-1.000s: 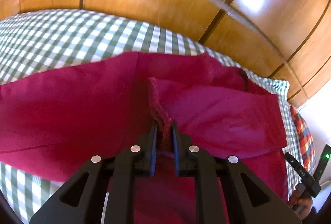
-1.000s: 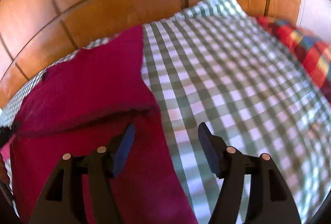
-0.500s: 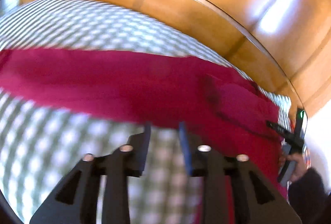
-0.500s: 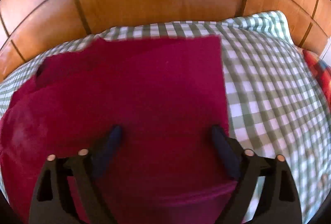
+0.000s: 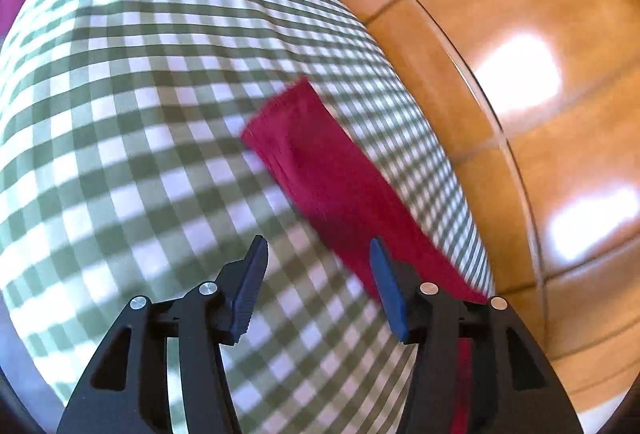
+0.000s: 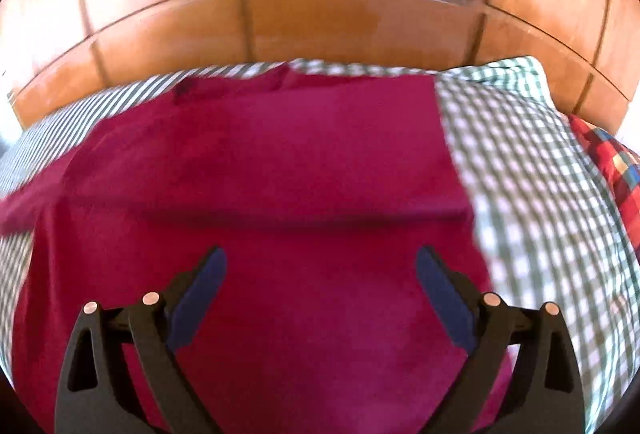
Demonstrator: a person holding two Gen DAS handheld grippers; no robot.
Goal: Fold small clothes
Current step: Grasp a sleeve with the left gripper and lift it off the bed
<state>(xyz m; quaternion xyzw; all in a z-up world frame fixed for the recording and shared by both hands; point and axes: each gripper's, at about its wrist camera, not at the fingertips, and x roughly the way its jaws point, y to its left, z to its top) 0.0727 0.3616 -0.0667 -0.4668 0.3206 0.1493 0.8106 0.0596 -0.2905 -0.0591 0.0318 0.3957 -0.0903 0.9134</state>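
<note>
Left tongs [image 5: 316,286]: jaws spread wide, blue pads facing each other, nothing between them. They hang above the green-and-white checked bedcover [image 5: 132,121]. A long strip of the crimson garment [image 5: 340,185] lies flat on that cover, running from the middle of the left wrist view toward the near right, where it passes behind the right-hand finger. Whether the finger touches the cloth cannot be told. The polished wooden panelling [image 5: 532,81] rises just beyond the far right edge of the bed.

Right tongs [image 6: 322,288]: jaws spread wide, holding nothing, positioned over the crimson garment [image 6: 256,169]. The garment is laid out on the checked bedcover [image 6: 532,169] and fills most of the right wrist view. A horizontal folded edge crosses it just beyond the fingertips, one layer lying over another. Its right edge is straight, with bare checked cover beside it. Its far edge lies near the wooden panelling [image 6: 320,13].

A red, blue and yellow plaid cloth [image 6: 612,161] lies at the far right, beside the bedcover.

The right wrist view is slightly blurred; fine detail of the garment is not legible.
</note>
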